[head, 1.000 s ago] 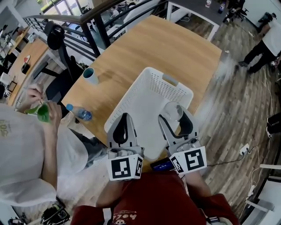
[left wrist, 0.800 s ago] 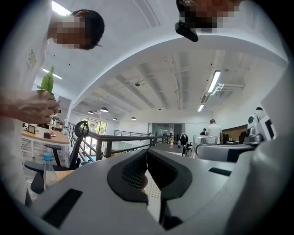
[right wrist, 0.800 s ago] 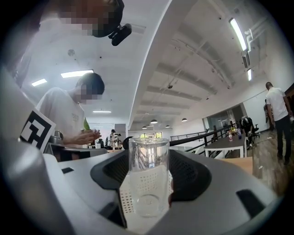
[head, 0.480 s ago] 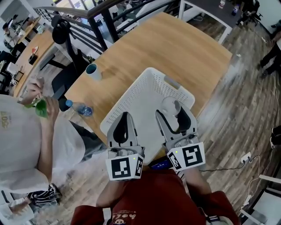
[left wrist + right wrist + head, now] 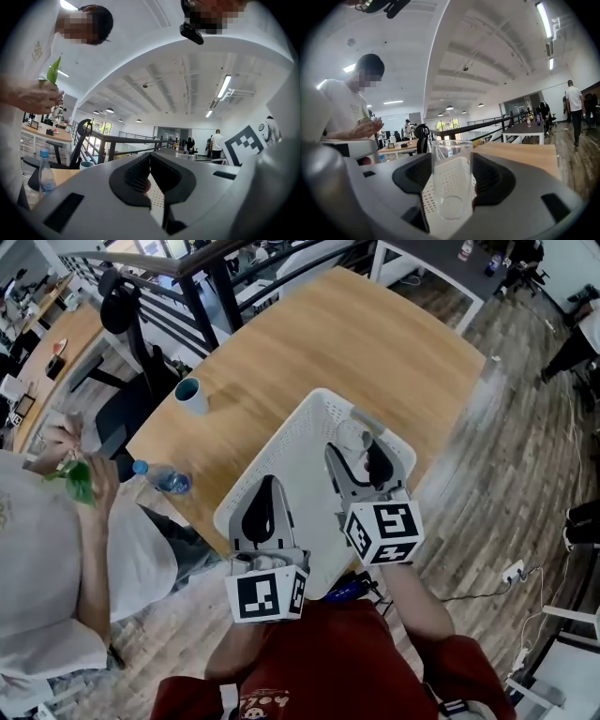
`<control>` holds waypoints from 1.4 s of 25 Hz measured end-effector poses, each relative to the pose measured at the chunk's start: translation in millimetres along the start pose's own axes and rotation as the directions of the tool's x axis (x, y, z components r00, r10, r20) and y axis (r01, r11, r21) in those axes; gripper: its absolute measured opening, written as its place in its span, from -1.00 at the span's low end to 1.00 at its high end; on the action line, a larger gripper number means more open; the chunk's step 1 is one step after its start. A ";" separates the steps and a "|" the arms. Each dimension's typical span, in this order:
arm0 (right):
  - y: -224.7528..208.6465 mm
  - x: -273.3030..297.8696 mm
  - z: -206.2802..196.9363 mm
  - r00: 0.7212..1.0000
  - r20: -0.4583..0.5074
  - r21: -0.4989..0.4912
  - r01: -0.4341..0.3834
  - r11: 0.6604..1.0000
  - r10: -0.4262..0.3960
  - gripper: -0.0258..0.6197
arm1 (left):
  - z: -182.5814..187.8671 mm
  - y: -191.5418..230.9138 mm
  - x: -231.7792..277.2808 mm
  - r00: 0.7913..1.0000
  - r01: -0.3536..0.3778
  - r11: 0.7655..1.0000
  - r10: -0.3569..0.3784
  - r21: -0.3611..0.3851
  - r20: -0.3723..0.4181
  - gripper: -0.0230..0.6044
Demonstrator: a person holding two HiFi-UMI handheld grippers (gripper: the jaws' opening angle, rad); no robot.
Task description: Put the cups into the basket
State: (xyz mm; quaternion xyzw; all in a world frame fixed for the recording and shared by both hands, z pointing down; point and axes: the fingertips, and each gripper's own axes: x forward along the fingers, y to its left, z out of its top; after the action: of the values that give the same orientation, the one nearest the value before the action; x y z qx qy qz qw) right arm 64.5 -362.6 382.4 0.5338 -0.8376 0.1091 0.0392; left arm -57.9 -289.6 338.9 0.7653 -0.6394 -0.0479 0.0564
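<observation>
In the head view a white perforated basket (image 5: 298,460) stands on the wooden table (image 5: 375,343). My right gripper (image 5: 354,448) is shut on a clear glass cup (image 5: 351,434), held upright over the basket's far right part. The right gripper view shows that glass (image 5: 451,178) between the dark pads, with basket mesh (image 5: 425,197) behind it. Over the basket's near edge my left gripper (image 5: 265,493) is shut and empty, and its tips meet in the left gripper view (image 5: 150,158). A white cup with a teal inside (image 5: 192,396) stands on the table at the left.
A water bottle (image 5: 161,479) lies at the table's left edge beside a person in white (image 5: 66,549) holding something green. Black chairs and a railing (image 5: 131,306) lie beyond the table's left. More people stand on the wooden floor at the far right.
My right gripper has carried the glass forward and slightly left, from the basket's right rim to over its inside. The left gripper has stayed in place.
</observation>
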 end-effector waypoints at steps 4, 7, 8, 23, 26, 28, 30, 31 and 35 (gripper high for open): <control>-4.6 25.3 -18.9 0.993 -0.116 0.030 0.008 1.000 -0.005 -0.07 | 0.5 4.5 4.1 1.000 0.007 1.000 -0.007 -0.019 0.006 -0.90; -9.3 43.1 -32.0 0.986 -0.166 0.093 0.030 0.995 -0.014 -0.07 | -4.1 8.9 7.8 1.000 0.008 0.999 -0.008 -0.032 -0.002 -0.90; -10.9 48.4 -38.0 0.983 -0.183 0.110 0.045 0.993 -0.024 -0.07 | -5.3 10.4 8.9 1.000 0.008 0.999 -0.008 -0.036 -0.004 -0.90; -24.6 74.9 -142.0 0.823 -0.542 0.051 0.234 0.971 -0.170 -0.09 | -9.3 12.2 17.1 1.000 0.028 0.997 -0.029 -0.071 -0.010 -0.90; -24.4 77.0 -151.8 0.795 -0.579 0.022 0.237 0.971 -0.181 -0.09 | -8.2 13.5 18.1 1.000 0.028 0.997 -0.029 -0.074 -0.005 -0.90; -25.2 76.4 -157.3 0.780 -0.599 0.022 0.246 0.969 -0.184 -0.09 | -7.6 13.6 17.6 1.000 0.029 0.997 -0.029 -0.076 -0.004 -0.90; -26.1 74.5 -163.5 0.764 -0.618 0.020 0.249 0.968 -0.184 -0.09 | -7.1 12.9 16.8 1.000 0.029 0.997 -0.029 -0.076 -0.003 -0.90; -26.6 73.9 -166.8 0.755 -0.629 0.014 0.249 0.968 -0.185 -0.09 | -7.0 12.7 16.7 1.000 0.029 0.997 -0.029 -0.076 -0.002 -0.90; -21.6 76.5 -176.6 0.728 -0.662 -0.057 0.189 0.980 -0.179 -0.09 | -6.4 13.3 18.0 0.999 0.032 0.996 -0.032 -0.078 -0.002 -0.90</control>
State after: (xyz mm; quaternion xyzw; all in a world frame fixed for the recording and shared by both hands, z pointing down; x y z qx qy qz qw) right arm 42.3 -399.4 571.2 0.5405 -0.7109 0.2934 0.3412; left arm -66.7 -309.4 347.1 0.7726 -0.6248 -0.0725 0.0865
